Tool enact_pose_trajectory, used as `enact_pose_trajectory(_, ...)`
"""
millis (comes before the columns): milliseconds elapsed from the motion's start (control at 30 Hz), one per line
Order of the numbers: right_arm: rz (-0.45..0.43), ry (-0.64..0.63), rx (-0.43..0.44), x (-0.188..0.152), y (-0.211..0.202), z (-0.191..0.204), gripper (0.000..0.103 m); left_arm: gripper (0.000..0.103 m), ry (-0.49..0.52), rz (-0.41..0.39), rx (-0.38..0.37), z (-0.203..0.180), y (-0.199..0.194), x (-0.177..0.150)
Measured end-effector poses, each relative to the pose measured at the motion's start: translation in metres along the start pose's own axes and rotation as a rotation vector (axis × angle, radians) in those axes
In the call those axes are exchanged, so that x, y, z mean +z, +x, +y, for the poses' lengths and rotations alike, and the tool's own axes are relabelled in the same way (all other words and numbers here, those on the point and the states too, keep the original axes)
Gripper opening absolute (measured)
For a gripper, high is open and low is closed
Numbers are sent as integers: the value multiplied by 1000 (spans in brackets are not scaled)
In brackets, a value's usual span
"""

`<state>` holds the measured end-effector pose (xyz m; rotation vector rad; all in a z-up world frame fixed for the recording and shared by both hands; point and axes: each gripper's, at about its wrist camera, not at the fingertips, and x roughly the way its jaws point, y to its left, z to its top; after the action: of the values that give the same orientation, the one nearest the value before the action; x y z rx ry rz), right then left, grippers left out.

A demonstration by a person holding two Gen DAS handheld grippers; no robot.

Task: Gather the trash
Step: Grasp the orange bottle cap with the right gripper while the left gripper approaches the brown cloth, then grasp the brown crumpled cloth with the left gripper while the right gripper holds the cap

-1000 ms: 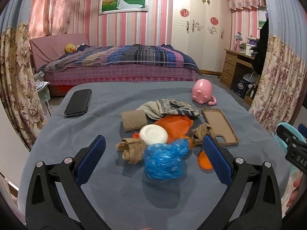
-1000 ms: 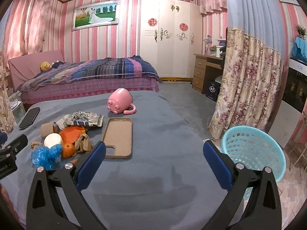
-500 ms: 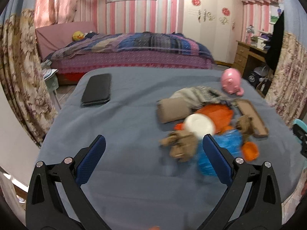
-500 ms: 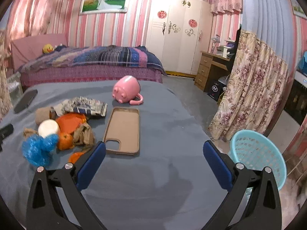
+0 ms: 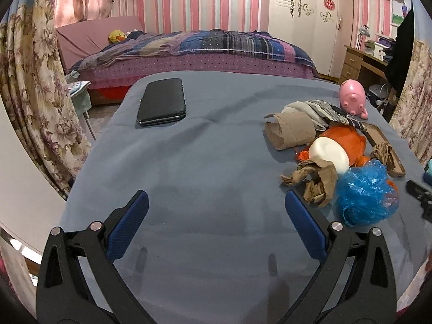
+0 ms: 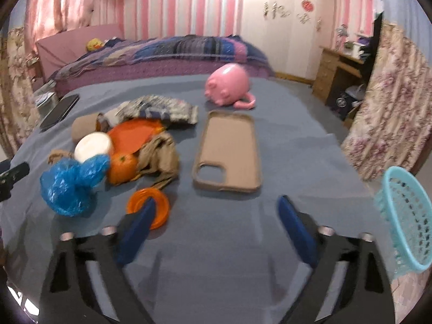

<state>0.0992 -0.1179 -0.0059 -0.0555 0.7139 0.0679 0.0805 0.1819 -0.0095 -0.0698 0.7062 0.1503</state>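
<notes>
surface: grey-blue cloth table (image 5: 189, 162) | trash pile (image 5: 337, 159) mid-right of left view | bin: teal basket (image 6: 405, 216) right edge | room: pink-striped walls, bed (image 5: 202, 51) upper centre | left gripper (image 5: 216, 210) spread, empty | right gripper (image 6: 216, 213) spread, empty

A black phone (image 5: 162, 102) lies flat at the far left of a grey-blue table (image 5: 205, 162), a tan phone case (image 6: 228, 151) and a tipped pink pig mug (image 6: 228, 84) to the right — beyond them, a bed (image 5: 194, 46) with a patchwork quilt.
</notes>
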Motion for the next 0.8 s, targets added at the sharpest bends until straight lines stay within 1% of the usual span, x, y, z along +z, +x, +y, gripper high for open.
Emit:
enact_pose_trajectory(133, 40, -6, 69, 1, 13, 10, 54, 98, -5, 4, -29, -6, 4, 0)
enact_pose_trajectory(200, 61, -20, 97, 2, 19, 16, 41, 98, 5, 5, -48, -11, 5, 1)
enact_pose_trajectory(233, 71, -24, 105, 1, 21, 19, 38, 98, 9, 5, -55, -14, 5, 2)
enact_pose_trajectory(267, 82, -28, 114, 1, 24, 21, 29, 98, 14, 5, -63, -17, 6, 3)
enact_pose_trajectory(300, 97, -30, 132, 0, 28, 23, 23, 98, 16, 7, -68, -19, 6, 4)
enact_pose_trajectory(333, 103, -27, 146, -1, 30, 24, 22, 98, 15, 8, -75, -21, 7, 6)
enact_pose_trajectory(400, 104, -33, 166, 0, 31, 25, 8, 98, 13, 8, -90, -26, 7, 8)
enact_pose_trajectory(433, 104, -40, 181, 0, 31, 27, 8, 98, 14, 9, -95, -29, 8, 9)
enact_pose_trajectory(533, 88, -61, 178, 2, 27, 27, 6, 97, 32, 23, -105, -42, 13, 13)
enact_pose_trajectory(667, 68, -47, 159, 6, 20, 16, 6, 97, 53, 45, -149, -59, 22, 20)
enact_pose_trajectory(700, 67, -38, 154, 6, 18, 11, 5, 95, 52, 52, -151, -62, 25, 22)
enact_pose_trajectory(733, 66, -31, 148, 7, 18, 5, 5, 90, 50, 58, -155, -65, 28, 23)
enact_pose_trajectory(767, 67, -21, 142, 7, 16, -1, 5, 87, 44, 66, -168, -65, 32, 25)
enact_pose_trajectory(800, 68, -13, 137, 7, 15, -7, 5, 82, 27, 81, -191, -64, 36, 25)
